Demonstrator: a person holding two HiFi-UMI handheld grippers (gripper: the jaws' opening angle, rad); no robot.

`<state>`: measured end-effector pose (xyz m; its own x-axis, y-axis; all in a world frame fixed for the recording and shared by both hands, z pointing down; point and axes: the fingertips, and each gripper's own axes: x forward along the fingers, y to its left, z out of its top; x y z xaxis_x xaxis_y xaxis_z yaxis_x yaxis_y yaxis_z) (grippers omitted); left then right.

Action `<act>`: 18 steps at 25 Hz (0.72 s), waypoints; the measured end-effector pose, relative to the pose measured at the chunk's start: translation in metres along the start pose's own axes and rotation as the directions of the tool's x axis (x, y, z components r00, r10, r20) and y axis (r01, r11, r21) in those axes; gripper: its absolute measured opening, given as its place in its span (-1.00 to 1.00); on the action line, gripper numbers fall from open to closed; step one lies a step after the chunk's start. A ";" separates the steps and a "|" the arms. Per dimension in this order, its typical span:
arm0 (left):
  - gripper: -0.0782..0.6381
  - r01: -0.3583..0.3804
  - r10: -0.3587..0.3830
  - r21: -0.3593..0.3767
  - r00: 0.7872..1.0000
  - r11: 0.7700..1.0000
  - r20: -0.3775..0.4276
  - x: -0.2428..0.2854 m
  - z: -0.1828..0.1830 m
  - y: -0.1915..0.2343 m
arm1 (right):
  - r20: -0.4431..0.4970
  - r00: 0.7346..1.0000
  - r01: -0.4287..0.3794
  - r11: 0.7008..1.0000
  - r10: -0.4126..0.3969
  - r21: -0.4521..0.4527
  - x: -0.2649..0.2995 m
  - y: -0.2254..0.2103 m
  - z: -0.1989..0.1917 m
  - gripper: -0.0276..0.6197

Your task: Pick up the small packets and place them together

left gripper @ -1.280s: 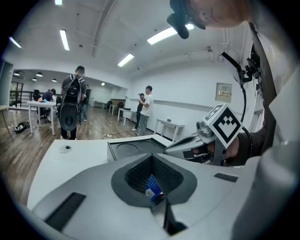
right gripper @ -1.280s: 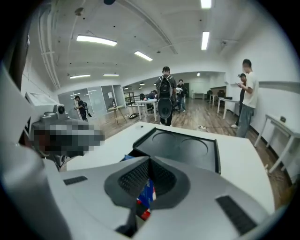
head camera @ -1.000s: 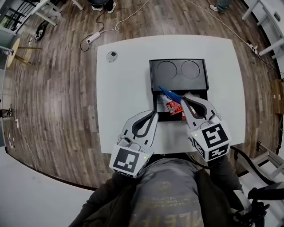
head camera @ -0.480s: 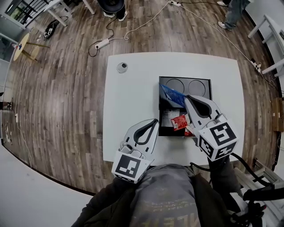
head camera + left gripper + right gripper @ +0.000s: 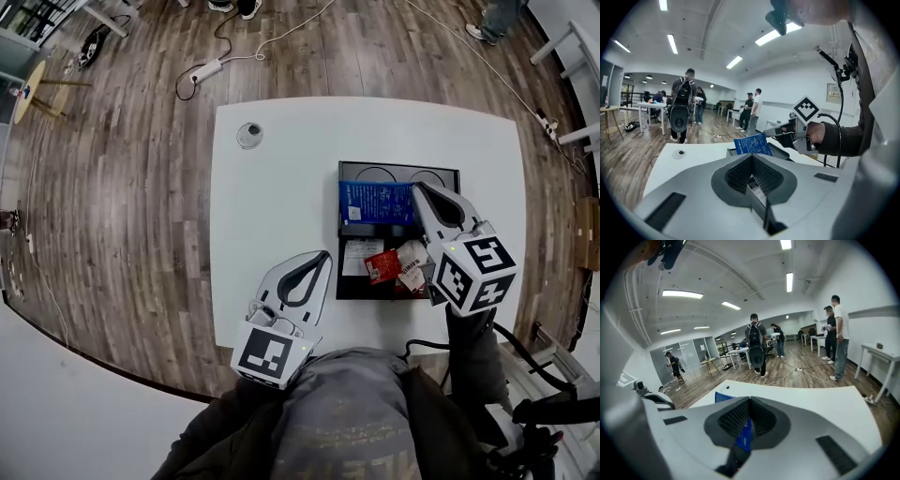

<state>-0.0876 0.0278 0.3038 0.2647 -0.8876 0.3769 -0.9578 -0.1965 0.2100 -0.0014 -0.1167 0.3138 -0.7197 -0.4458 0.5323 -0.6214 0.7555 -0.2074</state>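
Our right gripper (image 5: 424,190) is clamped on one edge of the blue packet (image 5: 375,202), holding it over the far half of the black tray (image 5: 339,281) on the worktop (image 5: 272,187). Our left gripper (image 5: 321,259) hangs closed and empty. The packet looks light, thin and floppy, probably slick, so we judge an edge pinch right. A red packet (image 5: 382,266) and pale packets (image 5: 411,264) lie in the tray's near half

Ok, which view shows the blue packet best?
The head view: the blue packet shows its whole printed face, pinched at one edge by the right tongs above the black tray. The left gripper view shows it smaller, partly behind the left tongs. The right gripper view shows only a blue sliver between its shut jaws.
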 end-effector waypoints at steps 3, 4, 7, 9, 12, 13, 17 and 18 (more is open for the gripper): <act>-0.77 0.001 -0.002 -0.015 1.000 1.000 -0.016 0.006 -0.005 0.006 | -0.024 0.999 0.022 0.999 -0.021 0.031 0.012 -0.009 -0.007 -0.90; -0.77 0.001 -0.001 -0.018 1.000 1.000 -0.021 0.008 -0.006 0.008 | -0.031 0.999 0.030 0.999 -0.029 0.039 0.015 -0.011 -0.008 -0.90; -0.77 -0.001 0.000 -0.030 0.999 1.000 -0.034 0.012 -0.010 0.015 | -0.052 0.997 0.054 0.997 -0.051 0.053 0.025 -0.018 -0.012 -0.90; -0.77 -0.003 0.001 -0.036 0.999 0.999 -0.043 0.015 -0.013 0.018 | -0.063 0.996 0.072 0.996 -0.068 0.060 0.030 -0.022 -0.015 -0.90; -0.77 -0.006 0.003 -0.050 0.999 0.999 -0.054 0.018 -0.017 0.023 | -0.062 0.994 0.092 0.993 -0.088 0.076 0.037 -0.027 -0.017 -0.90; -0.77 -0.006 0.003 -0.053 0.998 0.999 -0.055 0.018 -0.018 0.025 | -0.062 0.994 0.097 0.992 -0.092 0.080 0.039 -0.028 -0.017 -0.88; -0.77 -0.005 0.001 -0.060 0.998 0.998 -0.062 0.020 -0.021 0.027 | -0.054 0.993 0.111 0.990 -0.106 0.084 0.041 -0.031 -0.018 -0.73; -0.77 -0.003 -0.001 -0.059 0.998 0.998 -0.061 0.021 -0.022 0.027 | -0.044 0.993 0.115 0.990 -0.112 0.082 0.040 -0.032 -0.016 -0.73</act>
<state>-0.1052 0.0131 0.3370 0.2720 -0.8603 0.4312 -0.9502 -0.1691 0.2620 -0.0055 -0.1508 0.3548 -0.6313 -0.5055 0.5881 -0.7232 0.6575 -0.2112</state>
